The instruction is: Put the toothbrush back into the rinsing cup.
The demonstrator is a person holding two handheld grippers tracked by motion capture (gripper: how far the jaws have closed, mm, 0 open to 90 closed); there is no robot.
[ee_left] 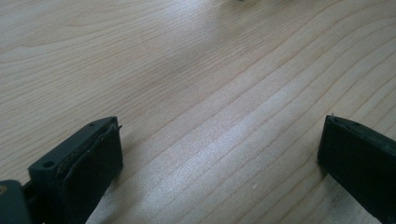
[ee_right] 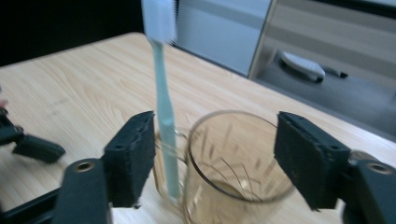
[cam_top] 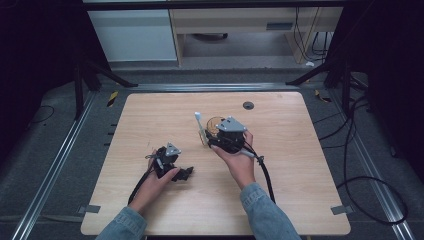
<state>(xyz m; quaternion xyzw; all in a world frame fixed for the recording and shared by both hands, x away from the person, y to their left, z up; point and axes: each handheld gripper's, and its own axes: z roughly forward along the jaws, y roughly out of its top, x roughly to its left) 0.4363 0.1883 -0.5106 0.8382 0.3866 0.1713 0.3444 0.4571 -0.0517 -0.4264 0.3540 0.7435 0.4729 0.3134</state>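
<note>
Two open jaws on the right gripper [ee_right: 215, 158]: toothbrush [ee_right: 163, 93] released beside the glass cup's [ee_right: 233, 163] handle. Left gripper [ee_left: 219, 158] idles, spread. Next: back away cleanly.

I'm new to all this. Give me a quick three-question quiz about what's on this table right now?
1. True or false: the toothbrush stands upright with its bristles at the top.
2. What sits between the right tongs: A) a glass cup, B) a metal bowl, C) a book?
3. What lies under the left tongs?

Key:
1. True. It stands at the cup's handle side.
2. A. The tongs are open around it, with the pads apart from the glass.
3. Bare wooden table; these tongs are open and hold nothing.
</note>
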